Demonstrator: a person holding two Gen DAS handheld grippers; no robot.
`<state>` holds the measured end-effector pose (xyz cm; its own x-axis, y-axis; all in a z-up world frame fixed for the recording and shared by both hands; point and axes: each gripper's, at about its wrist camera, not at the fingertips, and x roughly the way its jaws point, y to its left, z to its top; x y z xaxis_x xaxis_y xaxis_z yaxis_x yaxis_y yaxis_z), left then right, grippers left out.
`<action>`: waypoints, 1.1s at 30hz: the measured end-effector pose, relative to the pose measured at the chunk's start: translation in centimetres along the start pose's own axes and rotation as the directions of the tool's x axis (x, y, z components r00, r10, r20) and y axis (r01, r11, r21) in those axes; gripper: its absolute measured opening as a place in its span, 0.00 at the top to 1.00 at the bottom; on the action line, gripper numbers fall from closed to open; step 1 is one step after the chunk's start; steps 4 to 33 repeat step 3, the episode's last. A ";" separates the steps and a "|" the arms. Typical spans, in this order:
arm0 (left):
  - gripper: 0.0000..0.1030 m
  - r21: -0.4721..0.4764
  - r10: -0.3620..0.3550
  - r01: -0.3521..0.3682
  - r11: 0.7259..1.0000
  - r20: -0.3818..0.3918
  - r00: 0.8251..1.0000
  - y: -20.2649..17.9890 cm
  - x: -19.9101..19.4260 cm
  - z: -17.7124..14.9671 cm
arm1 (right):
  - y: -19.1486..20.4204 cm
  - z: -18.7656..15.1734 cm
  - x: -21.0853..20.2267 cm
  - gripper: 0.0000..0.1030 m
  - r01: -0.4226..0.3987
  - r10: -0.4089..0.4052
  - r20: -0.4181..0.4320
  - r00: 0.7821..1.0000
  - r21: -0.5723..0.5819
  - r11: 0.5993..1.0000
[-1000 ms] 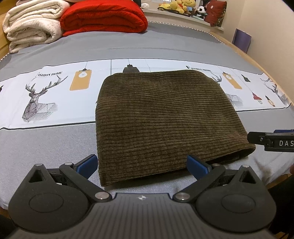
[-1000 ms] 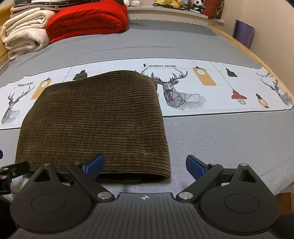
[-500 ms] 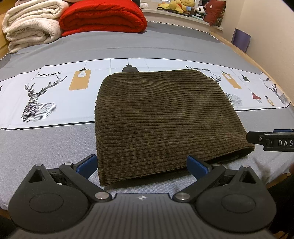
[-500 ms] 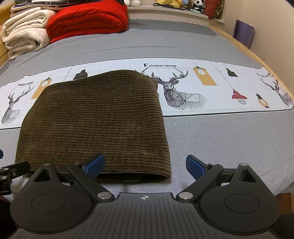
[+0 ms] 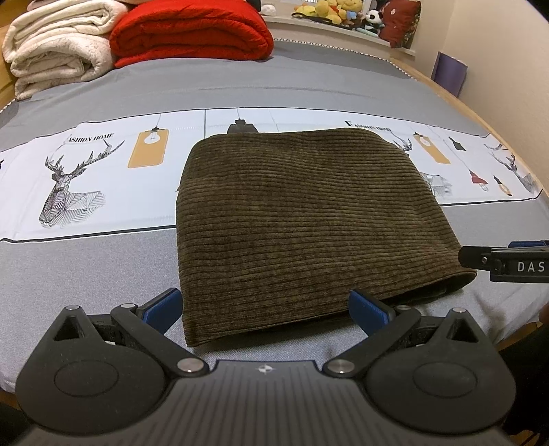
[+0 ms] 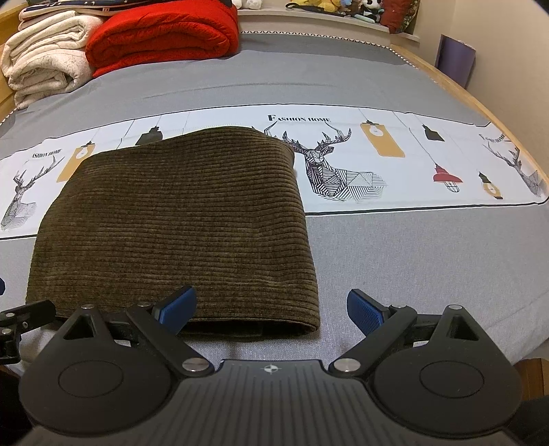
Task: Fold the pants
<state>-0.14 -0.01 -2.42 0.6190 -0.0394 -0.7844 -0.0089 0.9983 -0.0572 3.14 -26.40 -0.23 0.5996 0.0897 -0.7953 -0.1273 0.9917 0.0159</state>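
The brown corduroy pants lie folded into a flat rectangle on the bed; they also show in the right wrist view. My left gripper is open and empty, hovering just in front of the near left edge of the pants. My right gripper is open and empty in front of the near right corner. The right gripper's tip shows at the right edge of the left wrist view.
The bed has a grey sheet with a white deer-print band. A red blanket and a cream blanket are stacked at the far left. Plush toys line the far shelf. The wooden bed edge runs along the right.
Almost nothing has changed. Both grippers stay open and hold nearly still in front of the folded pants.
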 end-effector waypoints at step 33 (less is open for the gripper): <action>0.00 -0.001 0.002 -0.002 1.000 0.000 1.000 0.0 0.0 0.0 | 0.0 0.0 0.0 0.08 0.000 0.000 -0.002 1.000 -0.001 1.000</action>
